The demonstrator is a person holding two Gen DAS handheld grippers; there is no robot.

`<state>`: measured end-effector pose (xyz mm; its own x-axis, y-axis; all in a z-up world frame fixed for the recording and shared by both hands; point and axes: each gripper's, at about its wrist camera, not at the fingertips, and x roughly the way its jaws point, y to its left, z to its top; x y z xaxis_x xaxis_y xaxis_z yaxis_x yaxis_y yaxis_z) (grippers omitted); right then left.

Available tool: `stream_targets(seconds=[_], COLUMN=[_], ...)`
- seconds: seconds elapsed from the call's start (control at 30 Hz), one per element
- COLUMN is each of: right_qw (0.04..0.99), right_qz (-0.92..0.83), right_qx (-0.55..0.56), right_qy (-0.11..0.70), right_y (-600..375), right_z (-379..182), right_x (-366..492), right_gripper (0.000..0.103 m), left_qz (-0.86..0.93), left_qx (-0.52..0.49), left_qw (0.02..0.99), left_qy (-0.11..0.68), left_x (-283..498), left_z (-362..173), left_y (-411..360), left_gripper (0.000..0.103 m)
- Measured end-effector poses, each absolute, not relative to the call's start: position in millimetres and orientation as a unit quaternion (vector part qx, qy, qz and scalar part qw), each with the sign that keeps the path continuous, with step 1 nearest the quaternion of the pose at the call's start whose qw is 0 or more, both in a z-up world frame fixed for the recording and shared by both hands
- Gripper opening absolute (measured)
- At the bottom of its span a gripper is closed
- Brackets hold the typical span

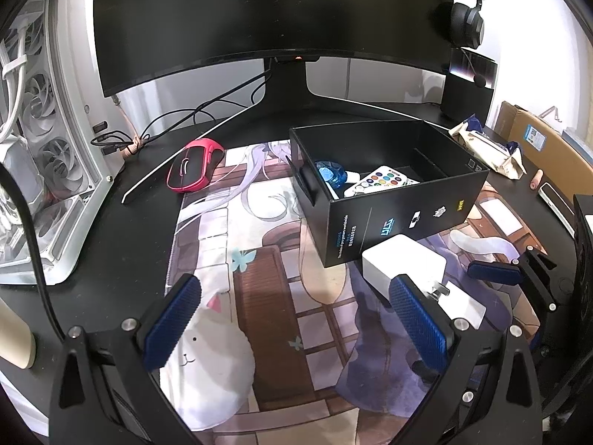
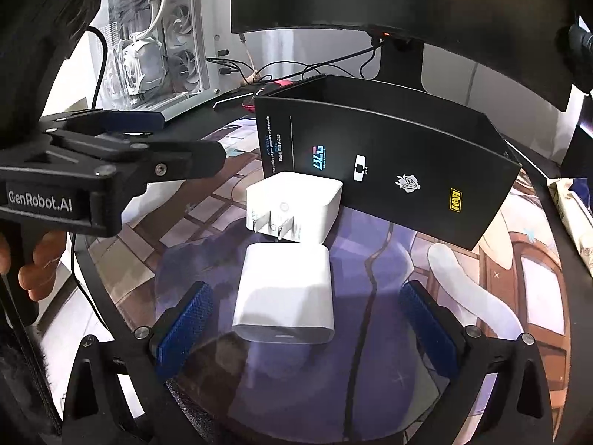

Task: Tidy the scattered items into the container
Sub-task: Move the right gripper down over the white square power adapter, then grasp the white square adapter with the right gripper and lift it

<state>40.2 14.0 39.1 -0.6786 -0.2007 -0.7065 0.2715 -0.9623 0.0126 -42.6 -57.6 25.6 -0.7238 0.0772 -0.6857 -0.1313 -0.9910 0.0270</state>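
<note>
in box (image 1: pixel 407 200): remote (image 1: pixel 381 181), blue item (image 1: pixel 328 172) | left on mat (image 2: pixel 463 296): two chargers (image 2: pixel 285 293) by box front | both tongs wide open, empty: left (image 1: pixel 296 322), right (image 2: pixel 304 322)

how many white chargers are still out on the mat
2. One charger lies against the black box, prongs toward the camera; the other lies just in front of it, between the open right gripper fingers. The box may hide more.

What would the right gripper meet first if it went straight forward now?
Most likely the near charger, which lies between the open right gripper fingers; behind it lie the second charger and the box.
</note>
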Motion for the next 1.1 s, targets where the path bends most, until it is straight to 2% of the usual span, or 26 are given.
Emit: stream_targets(seconds=[0.7, 0.77, 0.87, 0.93, 1.1], right_qw=[0.131, 0.137, 0.151, 0.162, 0.153], right_qz=[-0.913, -0.915, -0.922, -0.926, -0.941], right_qx=[0.383, 0.375, 0.352, 0.336, 0.295], right_qy=[0.055, 0.057, 0.058, 0.058, 0.062], right_y=[1, -2, -5, -6, -11], right_z=[37, 37, 36, 37, 32], right_x=[40, 43, 54, 61, 73], right_gripper=[0.102, 0.097, 0.079, 0.056, 0.046], left_qz=[0.926, 0.926, 0.925, 0.925, 0.924], left_qx=[-0.372, -0.373, -0.375, -0.376, -0.376], left_qw=[0.054, 0.053, 0.051, 0.05, 0.051], left_qy=[0.038, 0.036, 0.035, 0.035, 0.037], left_x=[-44, -45, -47, -47, -47], left_z=[24, 23, 22, 21, 20], left_y=[-61, -63, -65, -65, -64], left_gripper=[0.102, 0.102, 0.102, 0.102, 0.102])
